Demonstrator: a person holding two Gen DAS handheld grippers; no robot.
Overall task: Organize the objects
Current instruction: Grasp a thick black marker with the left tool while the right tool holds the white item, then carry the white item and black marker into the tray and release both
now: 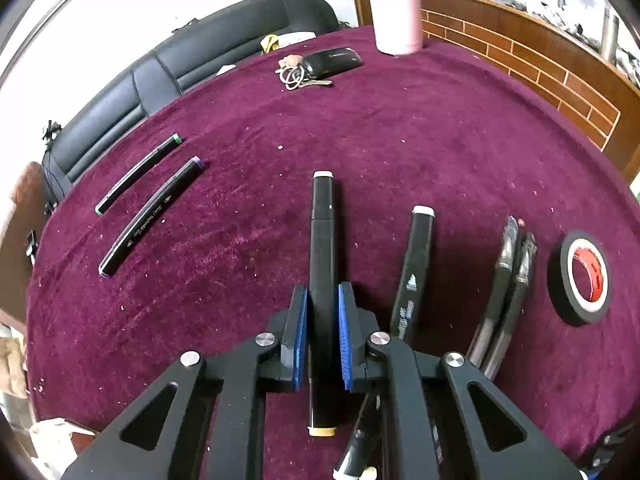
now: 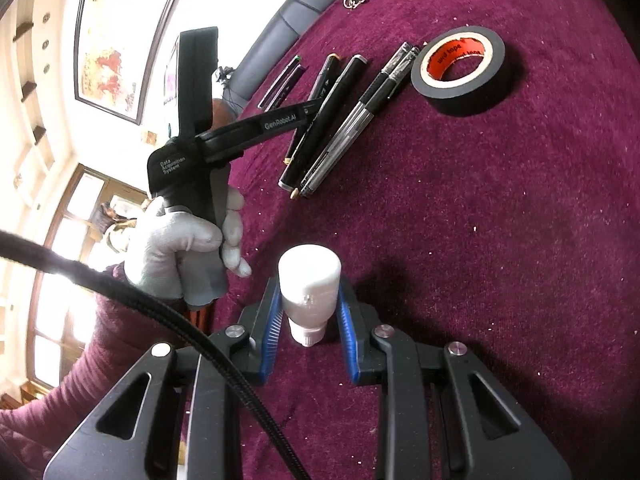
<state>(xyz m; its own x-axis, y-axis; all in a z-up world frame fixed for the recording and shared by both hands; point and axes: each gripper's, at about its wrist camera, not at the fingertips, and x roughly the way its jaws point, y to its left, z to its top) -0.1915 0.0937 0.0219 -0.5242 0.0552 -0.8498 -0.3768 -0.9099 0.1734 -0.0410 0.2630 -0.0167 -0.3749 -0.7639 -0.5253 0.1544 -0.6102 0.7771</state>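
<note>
Markers are being gathered: left gripper (image 1: 322, 300) is clamping one marker (image 1: 322, 248), right gripper (image 2: 307, 304) is holding a white bottle (image 2: 309, 284); two pens (image 1: 152, 196) are lying apart.

a lived-in home room: a table under a plum velvet cloth (image 1: 400, 140), a black leather sofa (image 1: 224, 44) behind it, a framed painting (image 2: 116, 40) on the wall

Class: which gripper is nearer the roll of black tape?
Left. The left gripper grips a marker near the tape; the right gripper holds a white bottle farther away.
</note>
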